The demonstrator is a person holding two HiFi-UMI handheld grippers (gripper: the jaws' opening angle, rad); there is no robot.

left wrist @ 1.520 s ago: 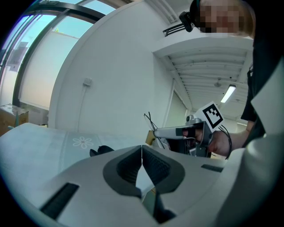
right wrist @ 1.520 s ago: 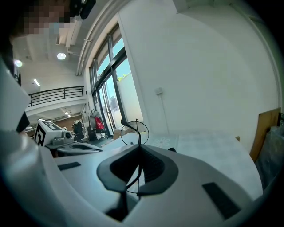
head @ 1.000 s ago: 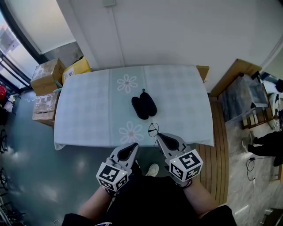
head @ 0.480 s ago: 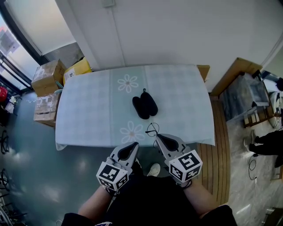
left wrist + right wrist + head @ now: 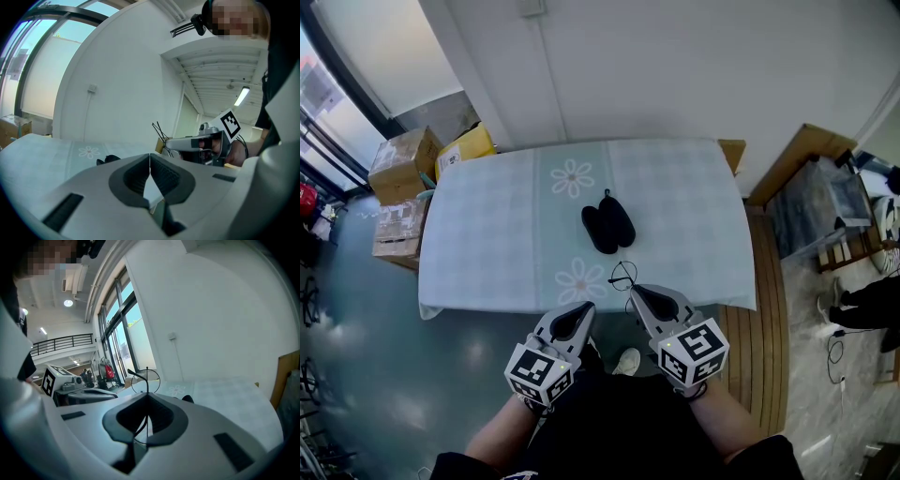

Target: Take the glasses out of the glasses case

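Glasses (image 5: pixel 624 275) are out of the case (image 5: pixel 607 222), pinched by their thin frame in the right gripper (image 5: pixel 636 290) over the table's (image 5: pixel 487 225) near edge, probably held clear to finish the job. Left gripper (image 5: pixel 584 310) hangs alongside, jaws pressed together on nothing. Case looks open mid-table, but its inside is too dark to read.

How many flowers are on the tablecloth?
2. The far flower sits beyond the black glasses case; the near flower is by the front edge of the tablecloth. The case might hide more.
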